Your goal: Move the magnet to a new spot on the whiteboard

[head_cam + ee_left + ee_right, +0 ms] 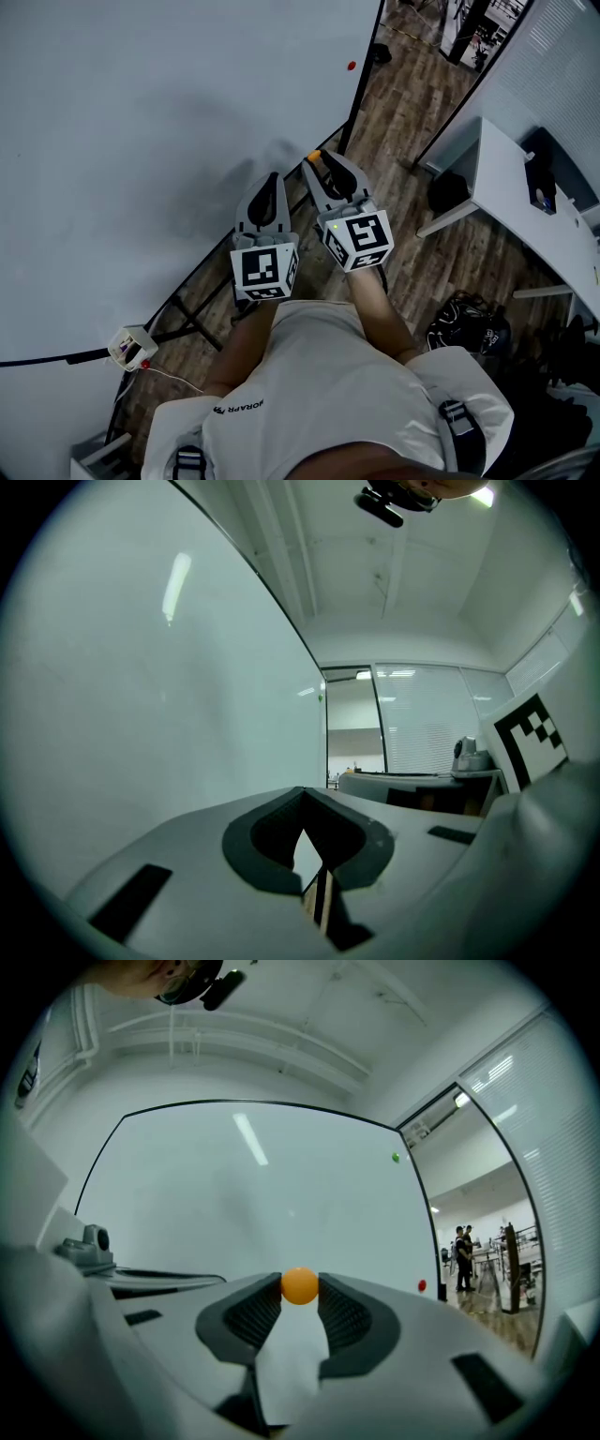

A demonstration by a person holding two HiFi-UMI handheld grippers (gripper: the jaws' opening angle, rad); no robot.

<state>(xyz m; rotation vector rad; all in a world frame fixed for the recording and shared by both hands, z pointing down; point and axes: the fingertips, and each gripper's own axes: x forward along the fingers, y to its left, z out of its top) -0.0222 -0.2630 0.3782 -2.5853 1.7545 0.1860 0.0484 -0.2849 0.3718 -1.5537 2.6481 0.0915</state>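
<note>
Grippers: two, both level, side by side facing one large white whiteboard (141, 141) in a black frame.

Left gripper (271, 181): fingers (272, 841) clenched, tips meeting, nothing between them.

Right gripper (322, 167): fingers (248, 1321) grasping one small round orange magnet (300, 1285) at their very tips, one dark ribbed pad on each side of it.

Magnet position: in front of the board's lower right part, near the frame edge. Contact with the board surface cannot be told from any view.

Other magnets on the board, two: one small red magnet (352, 66) by the right edge; one small green magnet (395, 1158) higher up near the same edge.

Surroundings: one white bench (497, 178) off to the right on a wood-plank floor (394, 103); one black bag (469, 328) on the floor beside the person.
</note>
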